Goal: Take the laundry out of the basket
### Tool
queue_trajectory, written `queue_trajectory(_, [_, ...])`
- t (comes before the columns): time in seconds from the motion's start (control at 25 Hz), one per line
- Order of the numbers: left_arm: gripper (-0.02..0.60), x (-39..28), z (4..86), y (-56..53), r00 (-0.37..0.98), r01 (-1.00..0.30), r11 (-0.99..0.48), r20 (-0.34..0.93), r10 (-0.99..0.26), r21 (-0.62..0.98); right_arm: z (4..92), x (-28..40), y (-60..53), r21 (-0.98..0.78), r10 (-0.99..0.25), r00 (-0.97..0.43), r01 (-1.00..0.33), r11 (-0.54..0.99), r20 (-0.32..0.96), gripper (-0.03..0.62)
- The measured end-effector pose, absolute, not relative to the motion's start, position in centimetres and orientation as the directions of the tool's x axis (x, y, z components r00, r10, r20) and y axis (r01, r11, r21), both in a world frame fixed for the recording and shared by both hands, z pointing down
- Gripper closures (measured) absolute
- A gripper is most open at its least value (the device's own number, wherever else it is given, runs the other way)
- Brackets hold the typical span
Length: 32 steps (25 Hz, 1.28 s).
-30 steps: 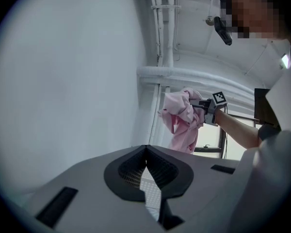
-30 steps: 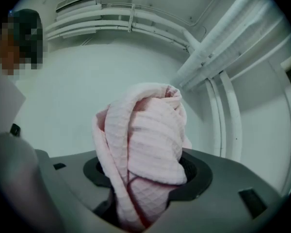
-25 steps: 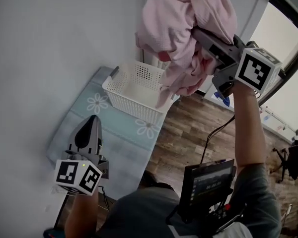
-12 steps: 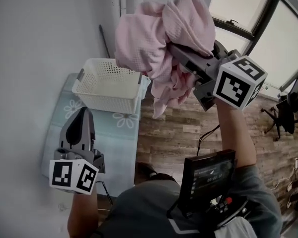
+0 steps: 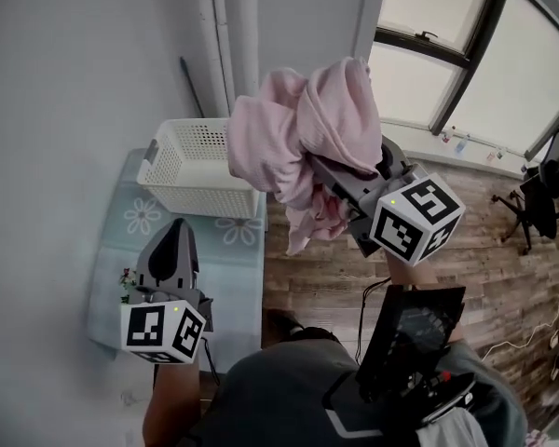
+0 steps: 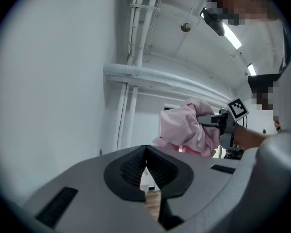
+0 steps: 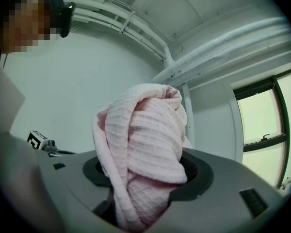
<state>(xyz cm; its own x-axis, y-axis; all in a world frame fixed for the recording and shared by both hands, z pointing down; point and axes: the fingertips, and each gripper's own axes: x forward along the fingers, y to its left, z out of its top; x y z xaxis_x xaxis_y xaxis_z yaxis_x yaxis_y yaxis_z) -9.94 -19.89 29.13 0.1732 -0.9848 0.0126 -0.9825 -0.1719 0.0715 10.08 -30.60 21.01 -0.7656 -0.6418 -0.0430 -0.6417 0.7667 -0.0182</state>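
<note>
A bundle of pink waffle-weave laundry (image 5: 303, 133) hangs high in the air, and my right gripper (image 5: 324, 170) is shut on it. In the right gripper view the cloth (image 7: 145, 144) fills the space between the jaws and hides the pads. The white plastic basket (image 5: 197, 168) stands below and to the left on a pale blue mat (image 5: 121, 240); its inside does not show. My left gripper (image 5: 179, 229) is held over the mat, shut and empty, and its ribbed pads (image 6: 136, 166) meet. The pink bundle (image 6: 186, 130) also shows beyond them.
Wooden floor (image 5: 317, 268) lies right of the mat. A grey wall with vertical pipes (image 5: 228, 35) stands behind the basket, with a large window (image 5: 466, 73) to the right. A screen device (image 5: 410, 329) hangs at the person's chest. An office chair (image 5: 540, 203) stands far right.
The right gripper has come down and inward with the pink laundry still in it. The left gripper has shifted a little toward the basket. The head camera has swung, so the basket sits further left.
</note>
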Motion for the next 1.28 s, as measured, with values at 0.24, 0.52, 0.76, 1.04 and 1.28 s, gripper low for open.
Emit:
queue_trajectory(0.24, [0.574,-12.3,34.3,-16.2,0.165,-0.983,-0.164,0.01,-0.986,0.088,27.4,7.0,-25.3,-0.008,-0.651,-0.758,-0.651,0.759,-0.036,0.296])
queue_trajectory(0.52, [0.574,-11.0,32.0,-18.2,0.164,-0.984,-0.161,0.036,-0.986,0.078,29.0,6.8,-26.0,-0.079,-0.646,-0.763,-0.646,0.76,0.02,0.296])
queue_trajectory(0.76, [0.574,-10.6,32.3,-18.6,0.164,-0.984,-0.159,0.058,-0.985,0.079,30.5,6.8,-26.4,-0.047,-0.666,-0.744,-0.668,0.742,0.06,0.295])
queue_trajectory(1.04, [0.574,-11.2,31.7,-18.3,0.136,-0.986,-0.13,0.049,-0.989,0.107,31.2,6.9,-26.6,-0.052,-0.673,-0.736,-0.677,0.734,0.075,0.295])
queue_trajectory(1.28, [0.574,-11.1,32.2,-18.2,0.137,-0.985,-0.13,0.054,-0.989,0.117,31.4,6.6,-26.5,-0.056,-0.672,-0.736,-0.677,0.734,0.078,0.295])
